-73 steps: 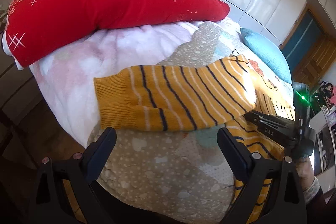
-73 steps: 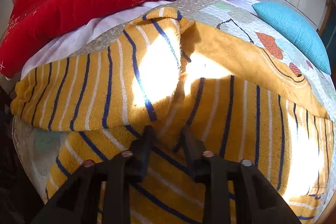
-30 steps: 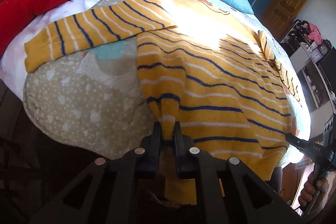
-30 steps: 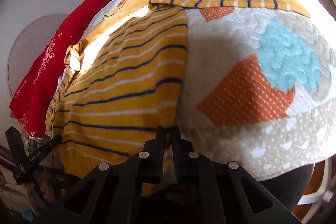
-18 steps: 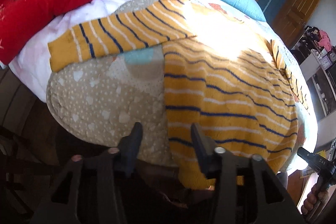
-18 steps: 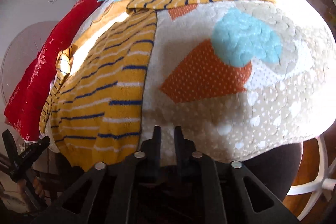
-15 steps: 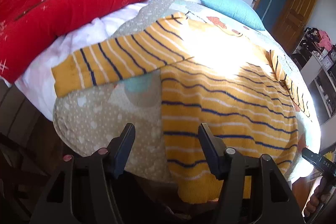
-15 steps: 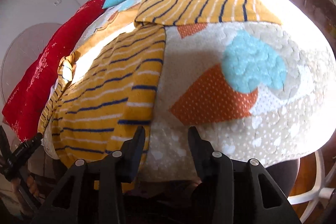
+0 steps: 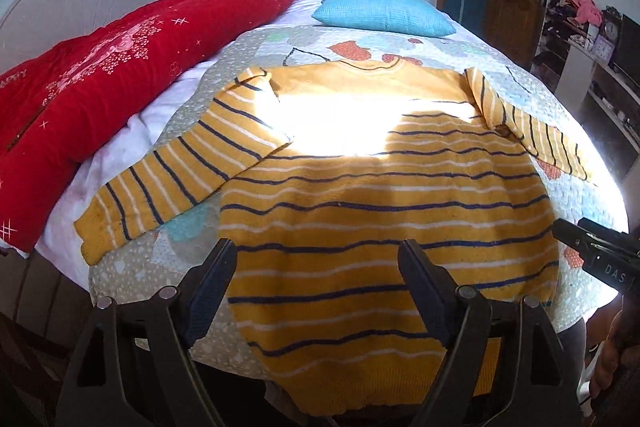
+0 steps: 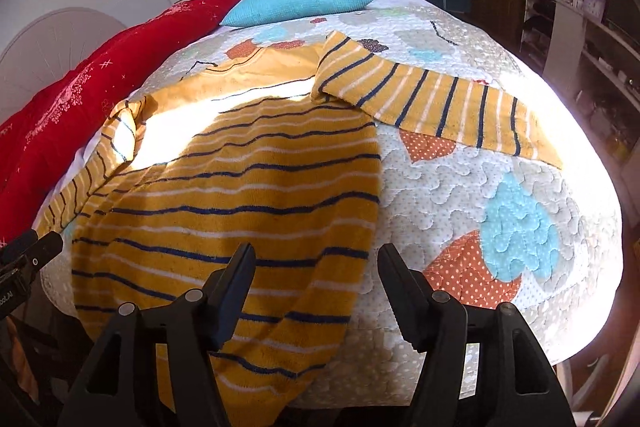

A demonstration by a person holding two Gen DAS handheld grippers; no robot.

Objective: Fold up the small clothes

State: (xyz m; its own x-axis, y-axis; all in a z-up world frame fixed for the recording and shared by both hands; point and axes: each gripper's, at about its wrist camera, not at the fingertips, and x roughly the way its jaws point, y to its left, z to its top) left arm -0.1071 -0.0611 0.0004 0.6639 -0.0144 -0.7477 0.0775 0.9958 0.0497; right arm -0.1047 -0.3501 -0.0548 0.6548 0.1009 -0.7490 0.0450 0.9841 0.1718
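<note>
Through the left wrist camera, I am looking at the striped yellow sweater (image 9: 360, 195) lying flat on the quilted bedspread (image 9: 132, 267), hem hanging over the near edge, collar pointing away toward the turquoise pillow (image 9: 384, 13). My left gripper (image 9: 316, 283) is hovering above the hem with jaws spread wide, gripping nothing; the left sleeve (image 9: 180, 179) is stretching out to its left, nearer this hand. Through the right wrist camera, my right gripper (image 10: 314, 281) is hanging with jaws spread and empty over the hem's right corner, while the right sleeve (image 10: 432, 107) is lying ahead and rightward, so I am judging each sleeve as its own side's reach.
</note>
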